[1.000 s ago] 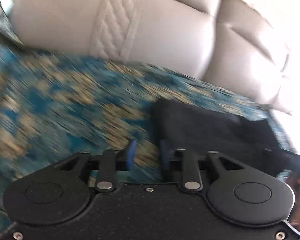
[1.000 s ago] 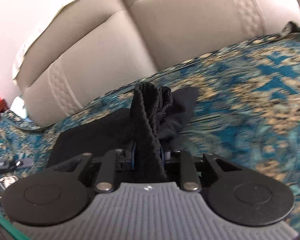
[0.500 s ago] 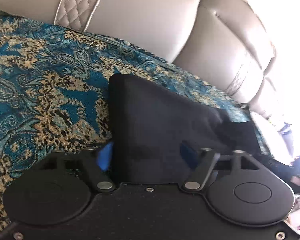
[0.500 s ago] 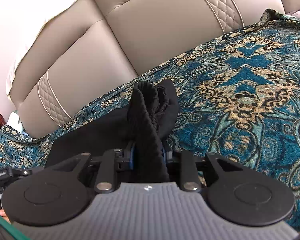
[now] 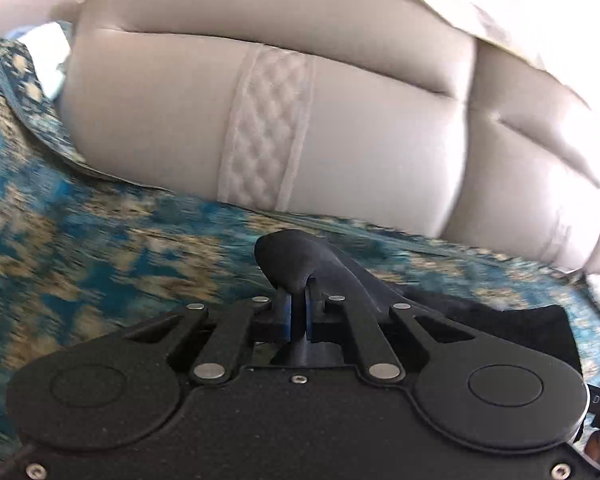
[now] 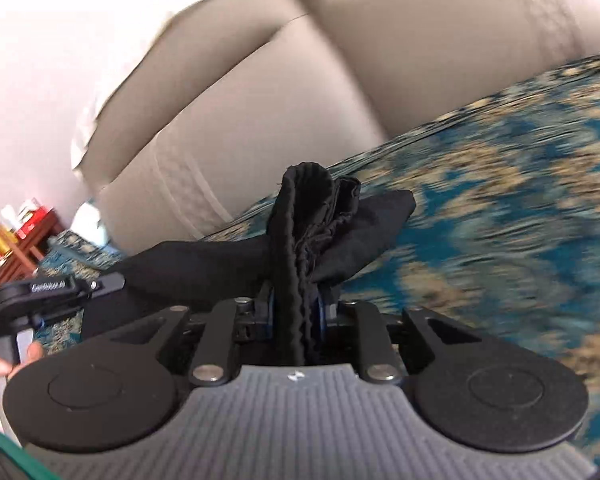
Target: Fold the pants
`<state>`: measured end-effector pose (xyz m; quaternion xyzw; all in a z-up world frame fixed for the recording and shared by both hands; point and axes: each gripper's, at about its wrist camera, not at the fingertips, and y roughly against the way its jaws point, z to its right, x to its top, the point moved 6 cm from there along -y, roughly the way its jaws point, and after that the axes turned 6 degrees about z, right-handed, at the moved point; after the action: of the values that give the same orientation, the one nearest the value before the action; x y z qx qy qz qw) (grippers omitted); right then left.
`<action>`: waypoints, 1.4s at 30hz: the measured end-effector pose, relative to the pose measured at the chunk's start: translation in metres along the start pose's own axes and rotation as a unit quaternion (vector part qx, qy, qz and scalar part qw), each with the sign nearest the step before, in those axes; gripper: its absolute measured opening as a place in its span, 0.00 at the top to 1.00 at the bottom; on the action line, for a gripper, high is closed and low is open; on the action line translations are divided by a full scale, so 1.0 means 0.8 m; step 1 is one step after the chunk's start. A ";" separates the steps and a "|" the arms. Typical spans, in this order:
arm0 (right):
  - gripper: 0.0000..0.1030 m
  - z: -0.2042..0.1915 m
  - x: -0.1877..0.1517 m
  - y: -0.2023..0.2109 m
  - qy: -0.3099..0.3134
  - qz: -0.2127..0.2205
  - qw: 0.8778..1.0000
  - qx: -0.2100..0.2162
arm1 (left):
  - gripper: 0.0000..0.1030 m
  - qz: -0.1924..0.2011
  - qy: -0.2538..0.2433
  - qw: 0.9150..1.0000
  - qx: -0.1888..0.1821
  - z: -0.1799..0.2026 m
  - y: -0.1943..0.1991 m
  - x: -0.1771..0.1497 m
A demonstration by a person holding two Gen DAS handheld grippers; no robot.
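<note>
Left wrist view: left tongs (image 5: 298, 314) pinch a fold of black pants (image 5: 300, 264); right tongs (image 6: 296, 314) clamp the bunched waistband (image 6: 300, 240) at twelve o'clock.

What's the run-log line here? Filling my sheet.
left gripper: shut on pants | right gripper: shut on pants | surface: patterned cover

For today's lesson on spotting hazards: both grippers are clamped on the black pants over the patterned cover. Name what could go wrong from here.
1. The left gripper pinches only a thin fold of the pants, so the fabric could slip out under tension.
2. The right gripper holds a thick, bunched waistband; layers may fold unevenly.
3. Both views are motion-blurred, suggesting fast movement; the trailing cloth could drag across the patterned cover and wrinkle.
</note>
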<state>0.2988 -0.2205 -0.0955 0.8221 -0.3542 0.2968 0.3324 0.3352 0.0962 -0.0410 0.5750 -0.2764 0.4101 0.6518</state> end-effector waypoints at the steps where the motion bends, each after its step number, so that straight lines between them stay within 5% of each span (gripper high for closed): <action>1: 0.78 -0.008 -0.006 -0.009 0.011 -0.007 1.000 -0.003 | 0.93 -0.009 -0.002 1.000 0.009 -0.012 -0.006 0.000; 4: 0.67 -0.015 -0.026 -0.026 0.032 -0.023 0.999 -0.035 | 0.91 -0.057 -0.044 0.997 0.038 -0.034 -0.026 -0.027; 5: 0.45 -0.012 -0.031 -0.027 0.040 -0.022 0.998 -0.052 | 0.89 -0.074 -0.066 0.993 0.060 -0.039 -0.036 -0.040; 7: 0.43 -0.001 -0.034 -0.021 0.041 -0.008 0.997 -0.068 | 0.78 -0.094 -0.111 0.983 0.116 -0.048 -0.048 -0.066; 10: 0.25 0.009 -0.031 0.000 0.019 0.002 0.997 -0.070 | 0.56 -0.071 -0.143 0.978 0.137 -0.052 -0.040 -0.076; 13: 0.21 0.004 -0.028 0.026 0.059 0.025 0.992 -0.112 | 0.44 -0.058 -0.164 0.975 0.135 -0.048 -0.017 -0.077; 18: 0.17 -0.021 -0.042 0.057 0.112 0.042 0.982 -0.147 | 0.23 -0.047 -0.147 0.984 0.094 -0.033 0.028 -0.086; 28: 0.14 -0.090 -0.112 0.092 0.181 0.049 0.969 -0.160 | 0.19 -0.054 -0.110 0.991 0.049 -0.008 0.117 -0.151; 35: 0.14 -0.102 -0.166 0.082 0.213 0.021 0.962 -0.171 | 0.16 -0.066 -0.105 0.991 0.048 -0.002 0.124 -0.203; 42: 0.11 -0.108 -0.189 0.069 0.245 0.010 0.953 -0.181 | 0.00 -0.058 -0.101 0.992 0.056 -0.001 0.120 -0.212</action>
<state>0.1472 -0.1260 -0.1346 0.6469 -0.3180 0.4234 0.5488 0.1663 0.0605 -0.1320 0.6644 -0.2835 0.3258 0.6100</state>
